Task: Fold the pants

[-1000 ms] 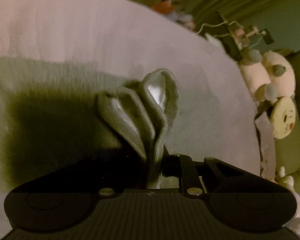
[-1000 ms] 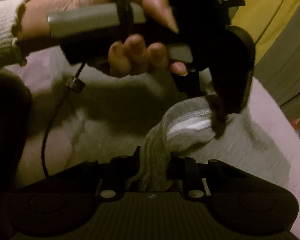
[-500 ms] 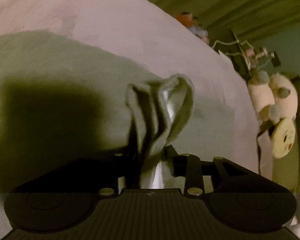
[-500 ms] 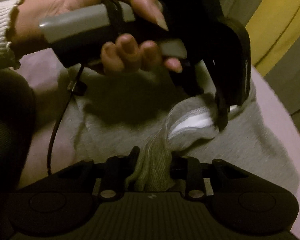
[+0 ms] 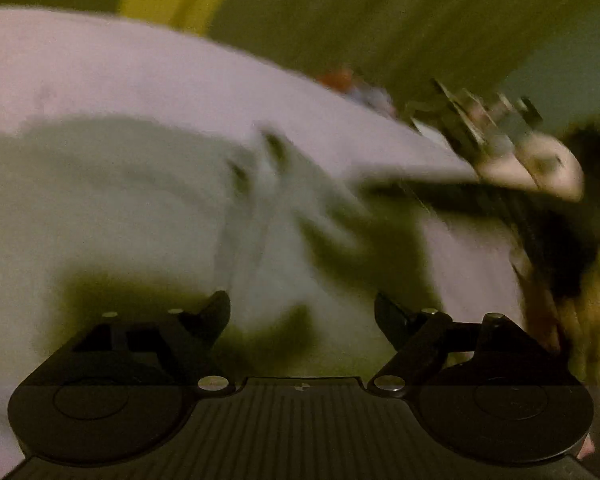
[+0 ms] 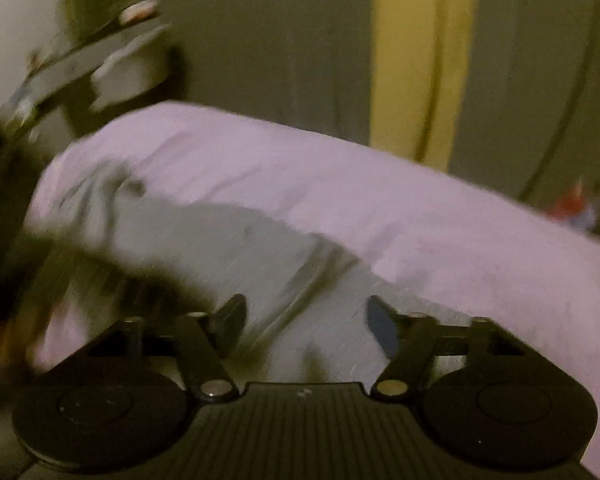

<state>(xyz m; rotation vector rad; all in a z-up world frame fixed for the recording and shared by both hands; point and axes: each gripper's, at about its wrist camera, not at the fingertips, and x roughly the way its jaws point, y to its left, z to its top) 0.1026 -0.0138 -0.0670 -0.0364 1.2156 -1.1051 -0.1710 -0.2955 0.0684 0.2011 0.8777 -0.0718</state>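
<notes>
The pants [image 5: 140, 208] lie flat on the bed [image 5: 140, 72], with curtains [image 6: 284, 40] behind the bed.

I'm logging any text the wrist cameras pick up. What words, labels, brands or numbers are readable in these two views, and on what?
None can be read.
Grey pants: no label or print shows.
Pink bed cover: plain.
Clutter past the bed's edge: too blurred to tell whether it bears any text.
Small pale mark on the tong housing: too small to read.
</notes>
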